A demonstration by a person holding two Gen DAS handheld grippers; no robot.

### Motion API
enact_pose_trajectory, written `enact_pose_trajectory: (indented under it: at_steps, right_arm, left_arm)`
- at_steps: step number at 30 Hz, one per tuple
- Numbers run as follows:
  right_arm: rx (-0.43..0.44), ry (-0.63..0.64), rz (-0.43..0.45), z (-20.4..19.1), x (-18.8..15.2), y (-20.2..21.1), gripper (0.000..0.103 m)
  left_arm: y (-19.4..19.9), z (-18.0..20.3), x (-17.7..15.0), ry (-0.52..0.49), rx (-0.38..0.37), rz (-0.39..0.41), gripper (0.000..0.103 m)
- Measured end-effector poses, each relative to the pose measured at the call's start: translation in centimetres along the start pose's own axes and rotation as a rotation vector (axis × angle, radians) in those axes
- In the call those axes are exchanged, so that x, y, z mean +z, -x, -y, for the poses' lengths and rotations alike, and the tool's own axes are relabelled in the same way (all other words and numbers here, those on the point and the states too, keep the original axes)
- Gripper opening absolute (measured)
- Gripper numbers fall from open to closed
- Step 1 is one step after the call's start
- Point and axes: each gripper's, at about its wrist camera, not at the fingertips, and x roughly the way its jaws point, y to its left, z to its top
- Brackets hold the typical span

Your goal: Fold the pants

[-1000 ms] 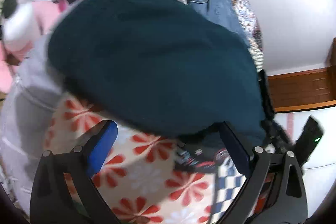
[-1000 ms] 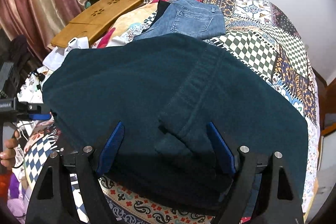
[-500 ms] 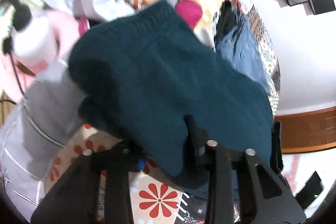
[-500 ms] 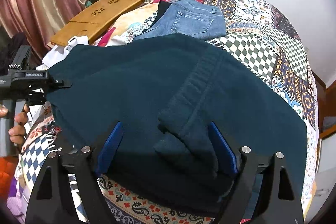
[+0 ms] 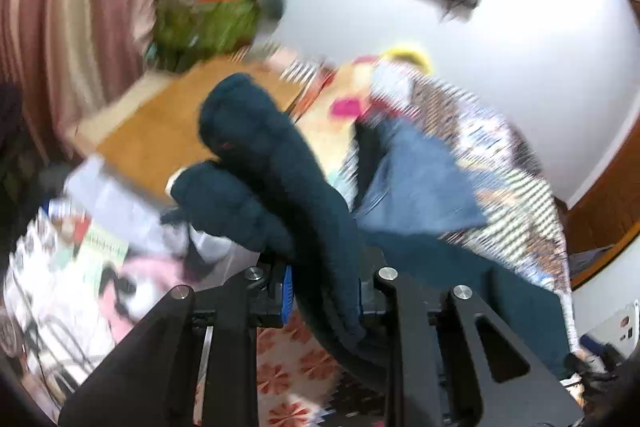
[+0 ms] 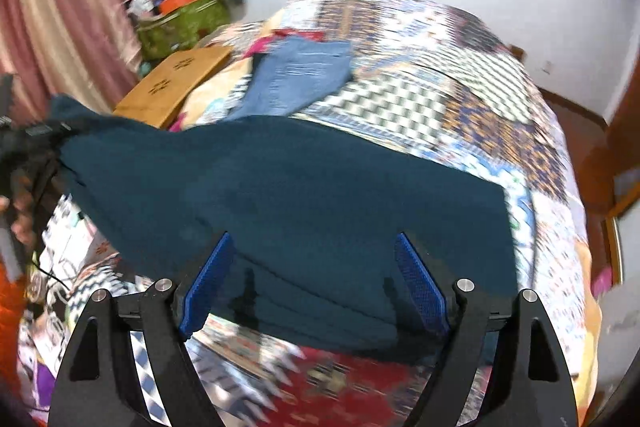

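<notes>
Teal pants (image 5: 288, 187) pinched in left tool (image 5: 326, 291), right tool (image 6: 314, 283) spread wide

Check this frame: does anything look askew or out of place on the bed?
The dark teal pants lie skewed, one end bunched and lifted in the shut left tool. The right tool is open over them. Folded jeans lie beyond. Nothing looks damaged.

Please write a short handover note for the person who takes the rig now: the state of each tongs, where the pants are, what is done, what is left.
Left tongs: shut on one end of the dark teal pants, lifted off the bed.
Right tongs: open, empty, pants edge between the jaws, not gripped.
Pants: most lies spread across the patterned quilt; blue jeans lie behind.
Done: one end picked up.
Left: carry the end over, lay the fold flat, probably fold again.
</notes>
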Motion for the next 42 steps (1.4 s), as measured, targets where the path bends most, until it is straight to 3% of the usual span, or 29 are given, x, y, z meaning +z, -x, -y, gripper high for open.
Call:
enact_pose_trajectory:
  at_steps: [7,12,18,24,29,33,35,36,37,39,42]
  right_arm:
    - [-0.069,-0.137,-0.02,6.0,-2.8,1.2,0.08]
    - [-0.057,-0.189,-0.056,7.7,-5.7,0.6,0.081]
    - [-0.037,-0.207,-0.024,8.1,-6.4,1.4,0.081]
    - [-0.026,-0.254,-0.034,9.7,-7.5,2.2,0.08]
    - [-0.042,-0.282,-0.037,10.7,-8.5,2.9,0.08]
    - [-0.052,-0.291,-0.038,10.9,-9.1,3.4,0.08]
    - [-0.055,-0.29,-0.038,10.8,-9.1,3.6,0.08]
    - [-0.057,-0.288,-0.038,10.8,-9.1,3.7,0.08]
    - [-0.058,-0.286,-0.039,10.7,-9.1,3.7,0.08]
    - [-0.06,-0.277,-0.039,10.4,-9.1,3.8,0.08]
    - [-0.065,-0.264,-0.039,10.0,-9.0,3.9,0.08]
  left_arm:
    - [4.3,10.5,3.6,-0.173,-0.138,0.118,0.02]
    - [3.9,18.5,4.2,-0.267,-0.289,0.064,0.02]
    - [1.3,27.6,1.7,-0.375,-0.435,-0.081,0.019]
    - [-1.5,35.1,-5.7,-0.558,-0.521,-0.274,0.019]
    - [-4.7,37.2,-11.2,-0.633,-0.528,-0.473,0.019]
    - [-5.2,37.1,-13.3,-0.664,-0.522,-0.521,0.021]
    - [-4.4,36.7,-13.6,-0.695,-0.515,-0.523,0.029]
    - [-4.2,36.6,-13.6,-0.702,-0.527,-0.538,0.042]
    - [-4.2,36.5,-13.5,-0.699,-0.552,-0.561,0.062]
    - [-3.2,36.8,-13.3,-0.678,-0.604,-0.567,0.079]
    - [-1.3,35.9,-12.2,-0.689,-0.61,-0.496,0.081]
